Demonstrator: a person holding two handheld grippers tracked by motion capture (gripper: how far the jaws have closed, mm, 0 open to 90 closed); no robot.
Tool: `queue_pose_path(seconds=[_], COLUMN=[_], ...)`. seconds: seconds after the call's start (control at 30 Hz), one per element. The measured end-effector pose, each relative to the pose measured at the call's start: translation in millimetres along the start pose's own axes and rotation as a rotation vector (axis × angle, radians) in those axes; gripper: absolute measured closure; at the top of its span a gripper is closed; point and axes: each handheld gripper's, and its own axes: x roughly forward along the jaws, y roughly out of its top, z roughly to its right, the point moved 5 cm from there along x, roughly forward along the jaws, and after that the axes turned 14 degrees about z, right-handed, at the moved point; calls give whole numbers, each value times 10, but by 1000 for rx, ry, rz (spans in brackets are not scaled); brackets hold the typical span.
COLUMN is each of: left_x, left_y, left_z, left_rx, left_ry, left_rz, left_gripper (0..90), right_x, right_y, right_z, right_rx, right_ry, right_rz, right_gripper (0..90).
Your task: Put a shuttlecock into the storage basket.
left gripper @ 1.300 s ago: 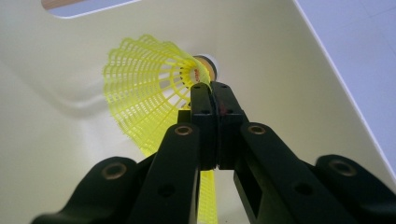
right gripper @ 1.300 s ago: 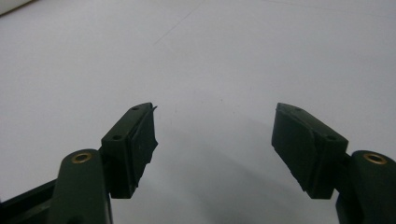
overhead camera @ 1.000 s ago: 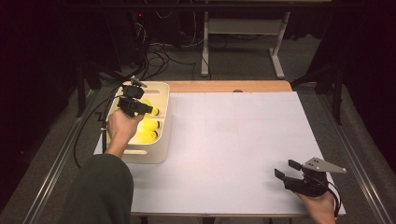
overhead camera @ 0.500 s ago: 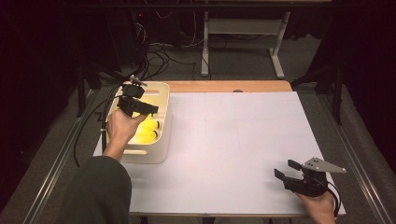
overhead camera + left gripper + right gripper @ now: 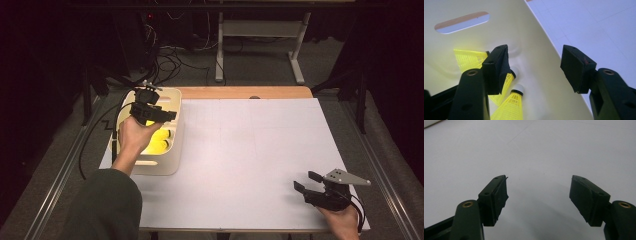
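Gaping left tongs (image 5: 535, 67), nothing held

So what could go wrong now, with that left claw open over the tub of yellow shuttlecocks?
1. The left gripper, whose jaws have just been opening with nothing between them, straddles the tub wall; lowering or turning it might knock that rim.
2. The shuttlecocks lie overlapped in the tub, so a grab may catch two or crush a skirt.
3. The right gripper waits open near the table's front edge, where its trailing cable could snag.
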Motion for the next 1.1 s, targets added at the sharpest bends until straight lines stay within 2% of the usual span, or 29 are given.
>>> queue_pose_path(seconds=[0.53, 0.77, 1.1], left_x=[16, 26, 51], left_y=[69, 85, 99], left_z=[244, 325, 444], left_rx=[51, 41, 56], left_ry=[-38, -57, -75], left_rz=[6, 12, 13], left_gripper=[412, 421, 416], right_x=[-2, -4, -4], right_y=[2, 3, 4], right_z=[-1, -1, -2], right_rx=[-1, 0, 0], right_ry=[2, 4, 5], right_rz=[3, 5, 5], right_gripper=[311, 311, 311])
